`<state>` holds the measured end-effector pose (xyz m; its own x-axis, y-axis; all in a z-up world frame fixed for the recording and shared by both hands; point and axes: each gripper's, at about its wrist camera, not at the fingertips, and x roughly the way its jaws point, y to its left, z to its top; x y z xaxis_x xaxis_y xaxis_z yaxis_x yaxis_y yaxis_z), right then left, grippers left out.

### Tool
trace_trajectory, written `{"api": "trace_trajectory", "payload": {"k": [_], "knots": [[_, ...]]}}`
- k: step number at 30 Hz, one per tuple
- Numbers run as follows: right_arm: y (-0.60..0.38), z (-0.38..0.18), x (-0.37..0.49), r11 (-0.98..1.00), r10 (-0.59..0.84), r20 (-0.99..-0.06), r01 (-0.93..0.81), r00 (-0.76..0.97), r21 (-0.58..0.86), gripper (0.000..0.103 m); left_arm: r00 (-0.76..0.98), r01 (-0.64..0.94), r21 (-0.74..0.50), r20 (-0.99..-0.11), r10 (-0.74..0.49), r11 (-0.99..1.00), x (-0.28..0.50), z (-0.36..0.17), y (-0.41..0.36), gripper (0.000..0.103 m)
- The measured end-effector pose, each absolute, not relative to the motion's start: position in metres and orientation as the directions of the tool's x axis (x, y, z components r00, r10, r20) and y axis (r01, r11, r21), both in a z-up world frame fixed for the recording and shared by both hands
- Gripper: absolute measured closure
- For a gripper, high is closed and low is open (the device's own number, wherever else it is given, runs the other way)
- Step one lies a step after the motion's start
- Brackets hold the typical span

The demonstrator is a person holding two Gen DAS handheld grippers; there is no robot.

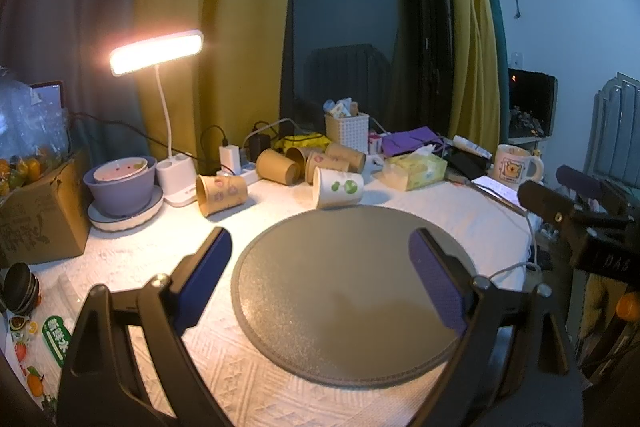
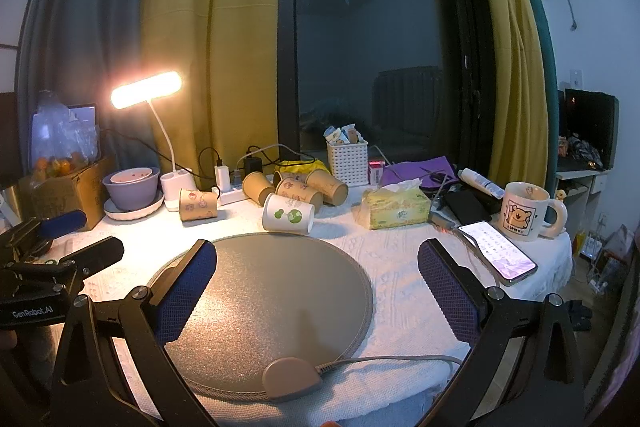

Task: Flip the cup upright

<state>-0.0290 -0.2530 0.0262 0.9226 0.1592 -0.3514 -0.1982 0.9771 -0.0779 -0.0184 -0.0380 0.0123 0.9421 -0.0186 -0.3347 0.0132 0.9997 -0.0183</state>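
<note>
Nothing is held yet: the left gripper [image 1: 320,279] is spread wide over the grey mat [image 1: 344,291], jaws empty, and the right gripper [image 2: 316,287] is parted just as widely, also empty. The approach stage is judged to be in hand, with no cup touched.

The white cup [image 1: 337,188] is found on its side at the mat's far edge, mouth turned left, green print facing up. Behind it a cluster of brown cups [image 1: 312,159] is lying tipped too, and one more brown cup [image 1: 221,194] is set apart to the left, near the lamp [image 1: 158,57]. Which cup is meant cannot be told from the task alone; the white one is nearest.

For the next move, a reach forward over the mat is called for, the jaws lined across the cup's wall, then a light squeeze, since thin paper is likely to buckle, and a quarter turn to stand it on its base.

From the right wrist view, a phone [image 2: 496,251], a mug [image 2: 524,211] and the mat's cable plug [image 2: 292,375] are shown; the plug is missed by the left view, and the phone is barely caught there. In the left view, the right gripper's body is seen at the right edge.
</note>
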Motion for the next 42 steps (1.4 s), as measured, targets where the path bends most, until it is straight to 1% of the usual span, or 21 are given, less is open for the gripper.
{"api": "trace_trajectory", "payload": {"k": [33,39,42], "knots": [[-0.254,0.025,-0.029,0.978,0.159,-0.357,-0.197,0.921,-0.073,0.001,0.935,0.020,-0.010,-0.354,-0.022,1.000,-0.017,0.009,-0.041,0.012],[-0.253,0.022,-0.021,0.973,0.174,-0.371,-0.218,0.912,-0.079,0.001,0.917,0.064,0.062,-0.399,-0.034,0.996,0.000,0.011,-0.052,0.012],[-0.257,0.020,-0.007,0.973,0.163,-0.394,-0.214,0.905,-0.090,0.001,0.907,0.093,0.128,-0.420,-0.031,0.987,0.017,0.013,-0.056,0.012]]}}
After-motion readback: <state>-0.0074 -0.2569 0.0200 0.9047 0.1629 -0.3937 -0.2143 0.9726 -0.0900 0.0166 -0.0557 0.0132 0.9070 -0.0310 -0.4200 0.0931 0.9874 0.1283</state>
